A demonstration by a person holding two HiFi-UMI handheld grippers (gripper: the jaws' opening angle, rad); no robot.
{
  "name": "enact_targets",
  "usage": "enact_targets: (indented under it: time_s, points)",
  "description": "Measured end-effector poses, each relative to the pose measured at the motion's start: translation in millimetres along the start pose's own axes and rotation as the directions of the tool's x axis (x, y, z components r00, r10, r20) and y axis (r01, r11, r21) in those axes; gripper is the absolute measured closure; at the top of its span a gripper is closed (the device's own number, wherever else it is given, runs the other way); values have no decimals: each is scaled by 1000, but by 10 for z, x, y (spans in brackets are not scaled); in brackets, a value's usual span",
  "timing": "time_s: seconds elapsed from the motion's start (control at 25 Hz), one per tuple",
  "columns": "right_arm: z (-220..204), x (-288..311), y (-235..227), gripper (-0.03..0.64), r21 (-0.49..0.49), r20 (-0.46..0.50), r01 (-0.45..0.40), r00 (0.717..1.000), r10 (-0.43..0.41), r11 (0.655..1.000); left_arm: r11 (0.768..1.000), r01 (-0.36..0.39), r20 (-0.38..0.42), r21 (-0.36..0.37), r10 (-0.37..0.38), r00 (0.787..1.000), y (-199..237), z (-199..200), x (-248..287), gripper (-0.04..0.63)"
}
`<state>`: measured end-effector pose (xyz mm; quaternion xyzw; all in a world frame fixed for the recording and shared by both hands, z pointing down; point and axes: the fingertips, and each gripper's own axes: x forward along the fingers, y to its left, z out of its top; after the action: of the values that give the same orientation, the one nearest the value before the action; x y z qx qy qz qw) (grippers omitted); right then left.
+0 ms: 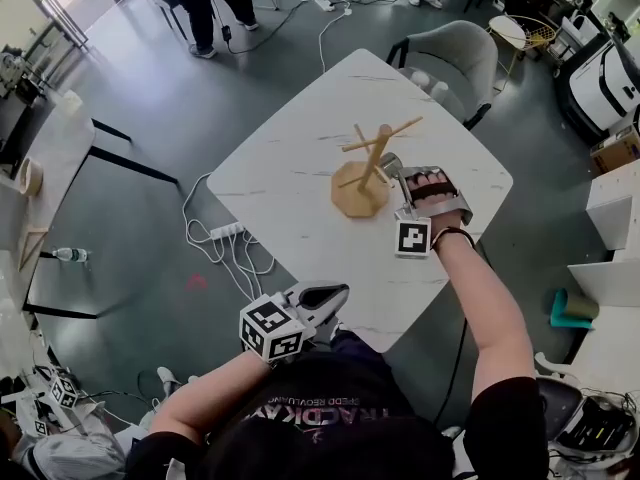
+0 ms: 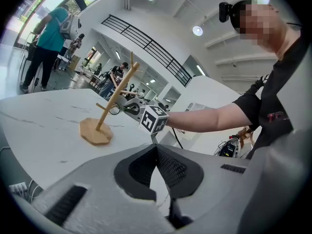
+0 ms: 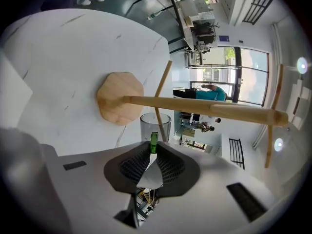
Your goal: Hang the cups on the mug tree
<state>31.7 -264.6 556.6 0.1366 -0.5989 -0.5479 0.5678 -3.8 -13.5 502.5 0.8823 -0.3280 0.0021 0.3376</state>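
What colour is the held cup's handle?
Green handle on a clear cup; right gripper view shows it best.

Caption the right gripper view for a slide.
Right tongs hold a glass cup by its green handle beside the mug tree.

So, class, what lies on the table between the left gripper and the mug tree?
Only bare table separates left gripper from tree; the head view shows it.

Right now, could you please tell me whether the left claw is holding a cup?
No, the left claw is shut with nothing between its jaws, while the right claw grips the glass cup.
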Motion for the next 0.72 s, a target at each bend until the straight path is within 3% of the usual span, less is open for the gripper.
enact_targets:
  time_s: [0.28,0.48,0.72]
  points:
    - [40,-57,-102,575,-49,6,47,999,-47,998,1000,13,-4,3,-13,1000,-11,7,52,598]
    - [127,-81,162,575,25,48,-60,997,59,998,1000,20,-5,6,-20,1000,-39,-5,46,598]
    - [120,-190,145,575,16,49,-47,998,46,999,1000,25,-5,18,-25,1000,-87,4,41,598]
